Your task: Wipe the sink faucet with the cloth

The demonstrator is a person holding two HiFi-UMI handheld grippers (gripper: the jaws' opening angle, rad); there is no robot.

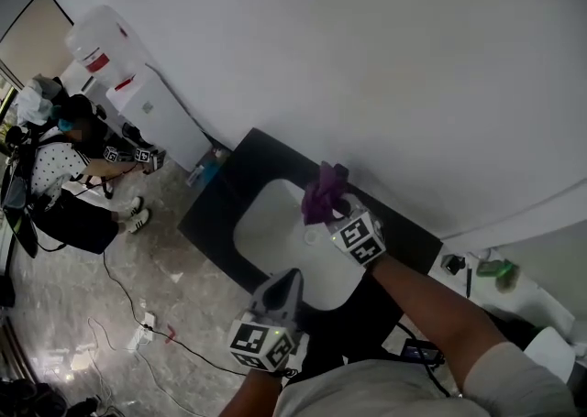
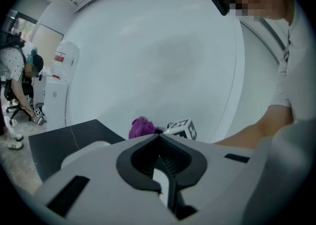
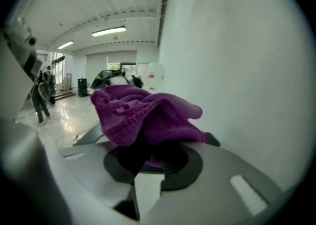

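Purple cloth (image 1: pixel 323 193) is clamped in the R gripper (image 1: pixel 337 218), jaws closed on a bunched fold, w/ the rest piled up over the fingertips. In the head view the cloth is held at approx. 1 o'clock of the white sink basin (image 1: pixel 266 232), at the basin's far rim, close against the white wall (image 1: pixel 367 58). The basin is set in a black counter (image 1: pixel 220 213). The L gripper (image 1: pixel 289 276) is held at 6 o'clock of the basin, over its near edge, well apart from the cloth. Its jaws are seen pressed together at the tips w/ nothing between them. In the L gripper view the cloth and the R gripper's marker cube (image 2: pixel 181 129) are seen at 12 o'clock, just past the jaw tips. A water dispenser (image 1: pixel 151 108) is seen at 10 o'clock of the head view, and a seated person (image 1: pixel 64 168) at 9 o'clock.
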